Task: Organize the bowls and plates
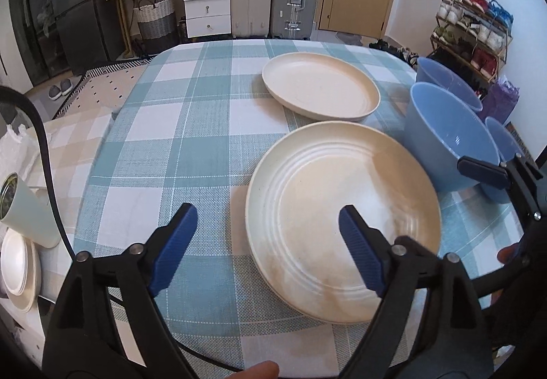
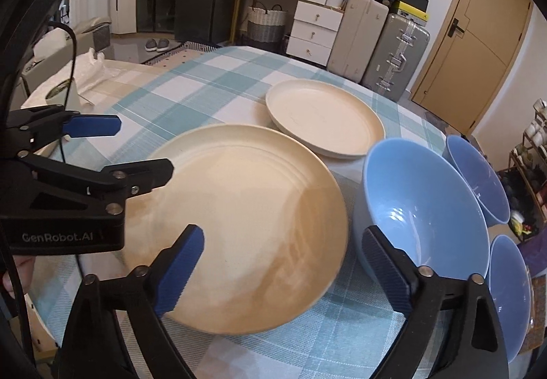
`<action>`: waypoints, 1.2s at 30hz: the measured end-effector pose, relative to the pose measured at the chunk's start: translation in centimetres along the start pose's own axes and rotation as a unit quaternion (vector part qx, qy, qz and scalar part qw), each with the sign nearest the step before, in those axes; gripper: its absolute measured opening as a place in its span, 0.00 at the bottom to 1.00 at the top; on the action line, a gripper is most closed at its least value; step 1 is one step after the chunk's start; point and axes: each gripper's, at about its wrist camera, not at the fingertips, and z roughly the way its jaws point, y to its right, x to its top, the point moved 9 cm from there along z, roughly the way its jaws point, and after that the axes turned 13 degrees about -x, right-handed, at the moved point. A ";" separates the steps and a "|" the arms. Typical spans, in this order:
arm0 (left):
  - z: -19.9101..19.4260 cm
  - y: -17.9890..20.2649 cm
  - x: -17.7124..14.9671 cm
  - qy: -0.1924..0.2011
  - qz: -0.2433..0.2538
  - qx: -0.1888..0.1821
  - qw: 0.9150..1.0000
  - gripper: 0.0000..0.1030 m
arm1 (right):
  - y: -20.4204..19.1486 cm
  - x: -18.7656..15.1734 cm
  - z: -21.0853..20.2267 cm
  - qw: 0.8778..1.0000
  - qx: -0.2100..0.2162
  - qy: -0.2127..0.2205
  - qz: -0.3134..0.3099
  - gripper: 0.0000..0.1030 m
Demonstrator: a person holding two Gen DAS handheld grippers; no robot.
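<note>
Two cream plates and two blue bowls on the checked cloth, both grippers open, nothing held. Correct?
Not quite: there are three blue bowls, not two. The right wrist view shows the big one, one behind it and one nearer. The rest holds: two cream plates, both grippers open and empty.

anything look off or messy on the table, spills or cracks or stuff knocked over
Nothing stands out. The ridged near plate and the far plate lie flat on the checked tablecloth, and the three blue bowls sit upright beside them. No spill or crack shows. Both the left gripper and right gripper are open and empty.
</note>
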 end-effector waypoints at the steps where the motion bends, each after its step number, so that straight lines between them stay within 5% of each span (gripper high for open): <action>1: -0.4 -0.2 0.2 0.003 -0.005 0.002 1.000 0.98 | -0.2 0.2 -0.4 1.000 0.004 0.005 -0.002 0.95; 24: -4.1 -2.3 5.9 0.044 -0.034 0.013 0.998 0.98 | 6.5 7.8 -3.9 0.997 0.029 0.044 0.061 0.99; 36: -2.1 -2.1 8.6 0.035 -0.050 -0.008 0.998 0.98 | 10.4 10.1 -1.9 0.995 0.056 0.016 0.084 0.99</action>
